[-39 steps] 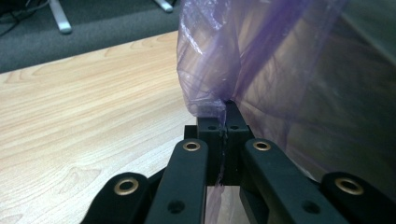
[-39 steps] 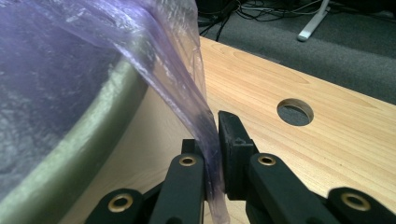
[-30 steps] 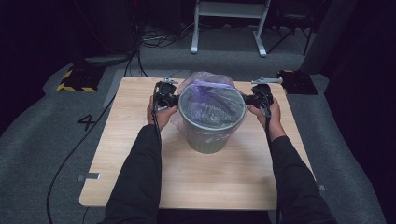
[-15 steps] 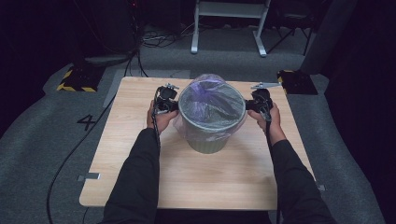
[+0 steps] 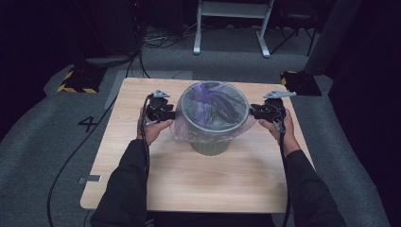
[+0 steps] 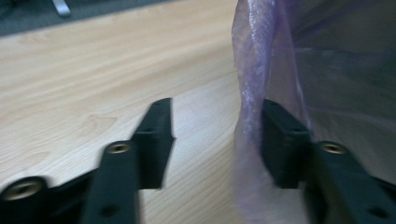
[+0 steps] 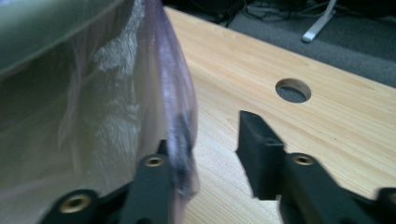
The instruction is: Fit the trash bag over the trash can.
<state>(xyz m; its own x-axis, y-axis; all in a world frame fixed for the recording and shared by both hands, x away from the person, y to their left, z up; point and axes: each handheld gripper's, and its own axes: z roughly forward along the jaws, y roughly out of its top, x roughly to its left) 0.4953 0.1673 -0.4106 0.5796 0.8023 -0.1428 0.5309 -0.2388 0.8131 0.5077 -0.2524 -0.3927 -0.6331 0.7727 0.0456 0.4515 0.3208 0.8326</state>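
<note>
I'm lining the bin [image 5: 211, 135], which stands mid-table toward the far edge, with the purple bag [image 5: 189, 130] folded over its rim. My left gripper [image 6: 215, 135] has just been opening, film draped on one jaw, unpinched. My right gripper [image 7: 210, 140] likewise, released. Next I'd back both clear without snagging film.

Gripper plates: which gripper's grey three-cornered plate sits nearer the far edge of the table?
The right gripper: its plate lies just off the table's far right corner; the left gripper's plate sits farther in.
</note>
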